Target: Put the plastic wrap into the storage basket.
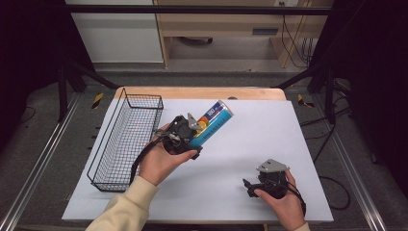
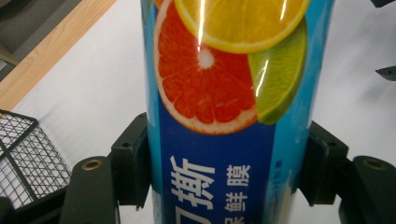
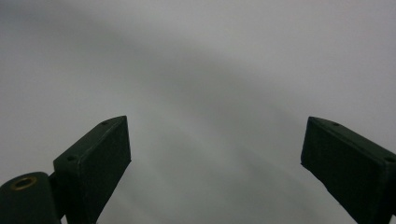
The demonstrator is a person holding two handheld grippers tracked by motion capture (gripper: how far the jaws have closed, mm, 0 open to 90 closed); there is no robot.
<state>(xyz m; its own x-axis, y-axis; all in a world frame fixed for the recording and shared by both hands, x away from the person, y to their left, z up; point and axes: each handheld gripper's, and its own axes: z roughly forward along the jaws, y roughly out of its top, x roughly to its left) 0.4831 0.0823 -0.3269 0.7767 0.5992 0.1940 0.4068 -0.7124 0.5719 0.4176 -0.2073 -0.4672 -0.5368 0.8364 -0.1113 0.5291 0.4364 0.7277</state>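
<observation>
A blue tube (image 1: 211,123) printed with citrus slices is held tilted above the white mat, its far end pointing up and to the right. My left gripper (image 1: 188,139) is shut on the tube's lower part. In the left gripper view the two black jaws press against both sides of the tube (image 2: 229,107), which has an orange slice, a lime wedge and white lettering on it. My right gripper (image 1: 248,186) rests low over the mat near the front right, held by a hand. Its jaws stand wide apart in the right gripper view, with nothing between them (image 3: 215,154).
A black wire basket (image 1: 126,139) stands along the mat's left side, close to my left hand; its corner (image 2: 23,158) shows in the left gripper view. The white mat (image 1: 269,130) covers a wooden table. Dark frame posts stand at both sides.
</observation>
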